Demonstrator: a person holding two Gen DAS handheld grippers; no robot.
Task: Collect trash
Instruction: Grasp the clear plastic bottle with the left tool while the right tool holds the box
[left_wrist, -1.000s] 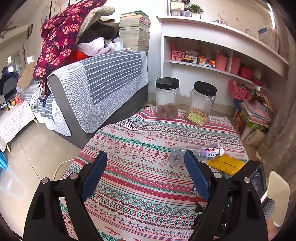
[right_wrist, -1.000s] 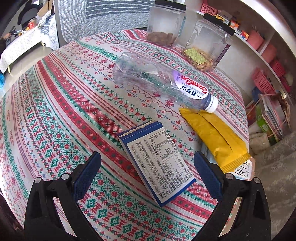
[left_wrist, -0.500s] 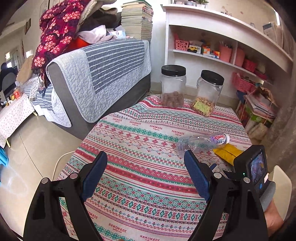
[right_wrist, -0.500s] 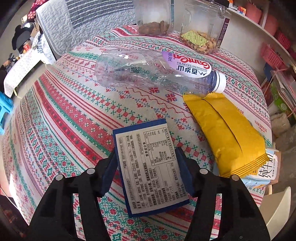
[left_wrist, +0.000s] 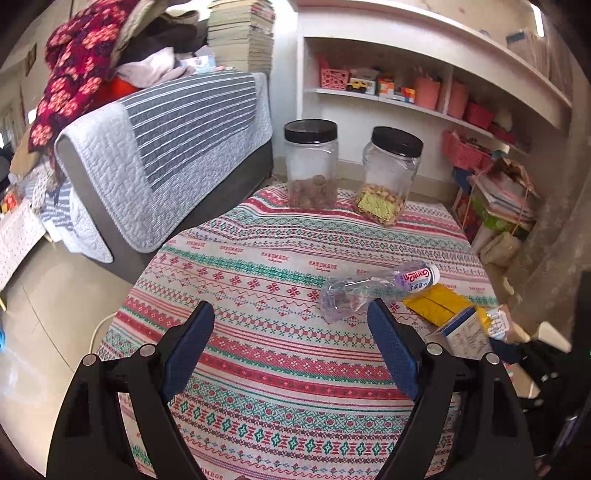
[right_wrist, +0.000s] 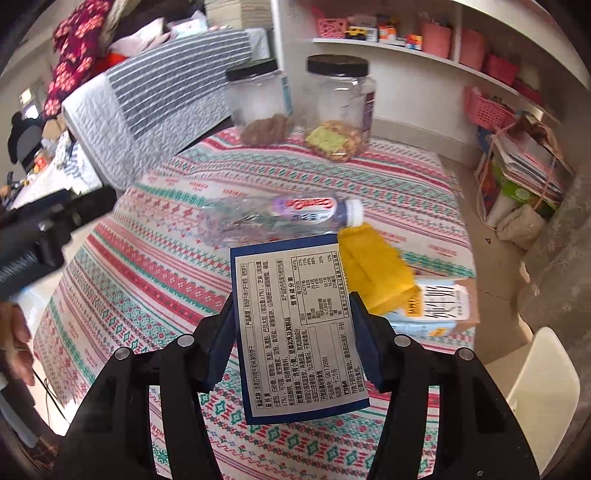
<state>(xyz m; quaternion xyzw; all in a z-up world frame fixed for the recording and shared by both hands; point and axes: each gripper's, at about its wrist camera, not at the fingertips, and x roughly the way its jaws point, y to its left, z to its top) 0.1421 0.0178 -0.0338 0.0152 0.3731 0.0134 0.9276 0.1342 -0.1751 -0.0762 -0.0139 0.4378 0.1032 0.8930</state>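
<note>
My right gripper (right_wrist: 291, 314) is shut on a blue-edged box with a printed label (right_wrist: 297, 325) and holds it lifted above the patterned tablecloth (right_wrist: 147, 266); the box also shows in the left wrist view (left_wrist: 460, 328). A crushed clear plastic bottle (right_wrist: 280, 218) lies just beyond it, also in the left wrist view (left_wrist: 373, 291). A yellow packet (right_wrist: 373, 273) and a light blue carton (right_wrist: 439, 306) lie to the right. My left gripper (left_wrist: 291, 332) is open and empty above the cloth, left of the bottle.
Two black-lidded jars (left_wrist: 312, 166) (left_wrist: 388, 173) stand at the table's far edge. A sofa with a striped cover (left_wrist: 166, 147) is at left, white shelves (left_wrist: 424, 103) behind, and a white stool (right_wrist: 543, 387) at the right.
My right gripper closed on the box and lifted it off the cloth. My left gripper pulled back and rose a little, staying open.
</note>
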